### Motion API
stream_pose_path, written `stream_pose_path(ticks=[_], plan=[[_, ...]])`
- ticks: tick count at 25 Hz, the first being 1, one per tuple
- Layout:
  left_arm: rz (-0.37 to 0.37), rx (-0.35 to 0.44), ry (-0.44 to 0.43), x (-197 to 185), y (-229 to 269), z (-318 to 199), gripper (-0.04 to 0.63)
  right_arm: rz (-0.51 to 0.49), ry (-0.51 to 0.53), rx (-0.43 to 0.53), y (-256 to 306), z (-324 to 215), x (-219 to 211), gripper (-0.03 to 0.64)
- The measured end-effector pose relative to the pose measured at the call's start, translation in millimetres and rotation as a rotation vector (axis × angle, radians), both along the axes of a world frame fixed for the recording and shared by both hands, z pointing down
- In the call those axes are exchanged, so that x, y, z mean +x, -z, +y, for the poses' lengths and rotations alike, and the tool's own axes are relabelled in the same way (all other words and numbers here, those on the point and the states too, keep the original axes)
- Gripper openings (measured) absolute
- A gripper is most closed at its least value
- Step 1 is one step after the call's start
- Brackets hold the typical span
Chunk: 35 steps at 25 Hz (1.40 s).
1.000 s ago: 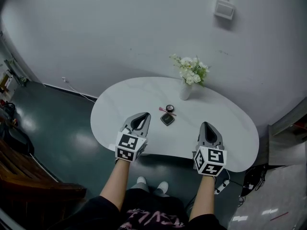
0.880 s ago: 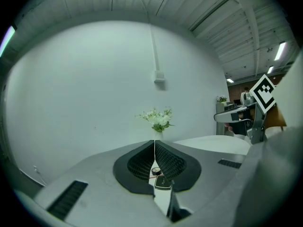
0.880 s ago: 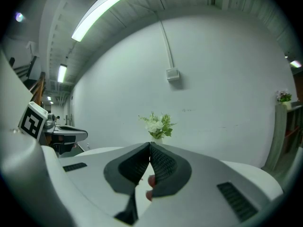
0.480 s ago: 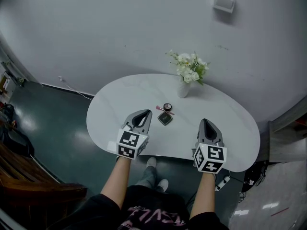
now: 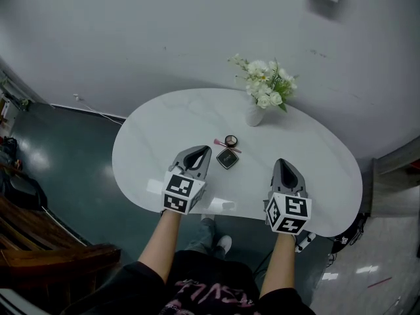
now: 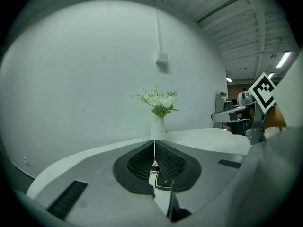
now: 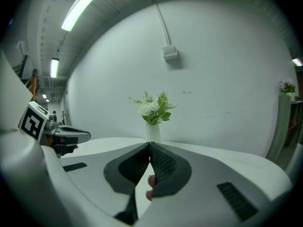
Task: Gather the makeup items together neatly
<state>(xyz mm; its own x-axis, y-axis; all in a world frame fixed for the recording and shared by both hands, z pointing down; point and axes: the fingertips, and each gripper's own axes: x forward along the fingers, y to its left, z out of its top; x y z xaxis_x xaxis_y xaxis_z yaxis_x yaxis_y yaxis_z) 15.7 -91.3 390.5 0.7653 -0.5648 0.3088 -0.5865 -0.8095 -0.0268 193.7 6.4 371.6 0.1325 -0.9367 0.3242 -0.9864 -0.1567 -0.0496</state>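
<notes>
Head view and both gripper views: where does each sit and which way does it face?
Head view: on the head, looking steeply down at the table; shows both arms, left claw, right claw.
Left gripper view: on the left claw, looking along its shut jaws at the vase; right claw at right.
Right gripper view: on the right claw, facing the vase; left claw at left.
Shared: both gripper views centre the vase.

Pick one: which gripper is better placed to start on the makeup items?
Left, probably. The left gripper sits close beside the dark square compact, which shows just past its shut jaws in its own view. The right gripper is farther off to the side. Both are shut and empty.
</notes>
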Motion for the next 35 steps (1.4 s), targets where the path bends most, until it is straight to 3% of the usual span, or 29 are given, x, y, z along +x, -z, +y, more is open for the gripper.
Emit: stream_pose_path(ticks=[18, 26, 27, 30, 35], plan=[[-0.093, -0.153, -0.041, 12, -87, -23, 0.014, -0.079, -0.020, -0.154, -86, -22, 2, 0.062], [-0.159, -0.189, -0.124, 21, -107, -18, 0.016, -0.106, -0.023, -0.184, -107, -23, 0, 0.063], [-0.173, -0.197, -0.143, 24, -108, -17, 0.028, -0.108, -0.023, -0.185, -108, -24, 0, 0.062], [-0.218, -0.233, -0.214, 34, -116, -12, 0.161, -0.115, -0.023, -0.187, -110, -26, -1, 0.062], [-0.271, -0.275, -0.271, 50, -127, -9, 0.267, -0.127, -0.031, -0.189, -113, -27, 0, 0.061]])
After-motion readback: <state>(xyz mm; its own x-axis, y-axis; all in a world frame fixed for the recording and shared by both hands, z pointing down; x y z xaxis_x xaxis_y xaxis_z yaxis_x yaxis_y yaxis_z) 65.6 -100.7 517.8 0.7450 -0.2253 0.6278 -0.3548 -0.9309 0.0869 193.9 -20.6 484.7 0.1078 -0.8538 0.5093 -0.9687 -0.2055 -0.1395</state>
